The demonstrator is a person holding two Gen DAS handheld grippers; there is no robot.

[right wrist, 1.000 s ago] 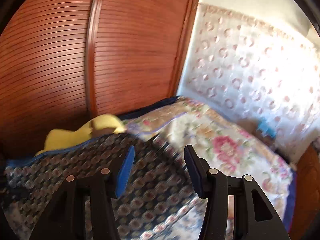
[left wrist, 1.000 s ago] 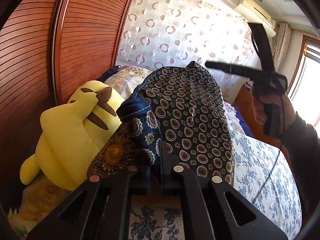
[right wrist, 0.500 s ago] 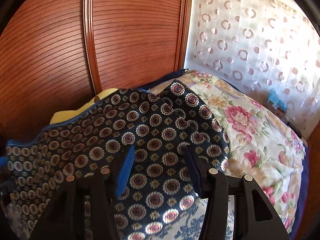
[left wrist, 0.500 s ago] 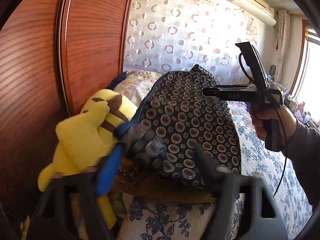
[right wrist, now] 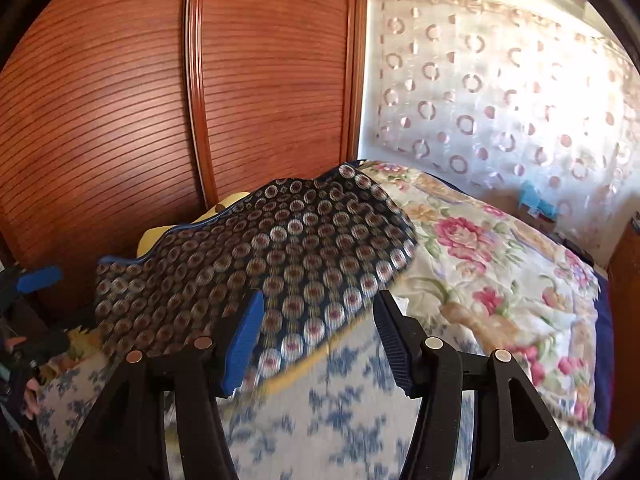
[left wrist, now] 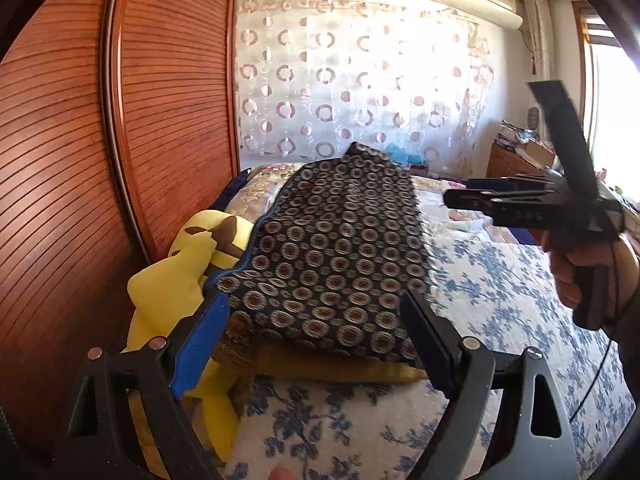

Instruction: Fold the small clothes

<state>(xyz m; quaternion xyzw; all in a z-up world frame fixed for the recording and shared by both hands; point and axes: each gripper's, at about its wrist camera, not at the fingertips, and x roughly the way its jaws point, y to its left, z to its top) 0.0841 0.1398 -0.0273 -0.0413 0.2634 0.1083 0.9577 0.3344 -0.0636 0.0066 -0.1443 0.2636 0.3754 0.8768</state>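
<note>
A dark blue garment with round medallion print [left wrist: 332, 248] lies spread over a yellowish cushion on the bed, and nothing holds it. My left gripper [left wrist: 312, 304] is drawn back from its near edge, its jaws opening wide, with no cloth pressed between the pads. In the right wrist view the same garment [right wrist: 280, 248] lies ahead. My right gripper [right wrist: 318, 300] hovers just short of its near hem, its jaws opening, with nothing gripped. A hand holds the right gripper [left wrist: 464, 200] in the air to the right of the garment.
A yellow plush toy [left wrist: 172, 280] leans against the wooden louvred wardrobe door [left wrist: 80, 160] left of the garment. The bed has a blue-flowered sheet [left wrist: 500, 300] and a rose-print quilt [right wrist: 500, 260]. A sheer curtain [right wrist: 500, 100] hangs behind.
My left gripper let go of the garment's bunched corner, opened wide and pulled back. The cloth now lies flat. The right gripper moved away to the right and opened slightly.
</note>
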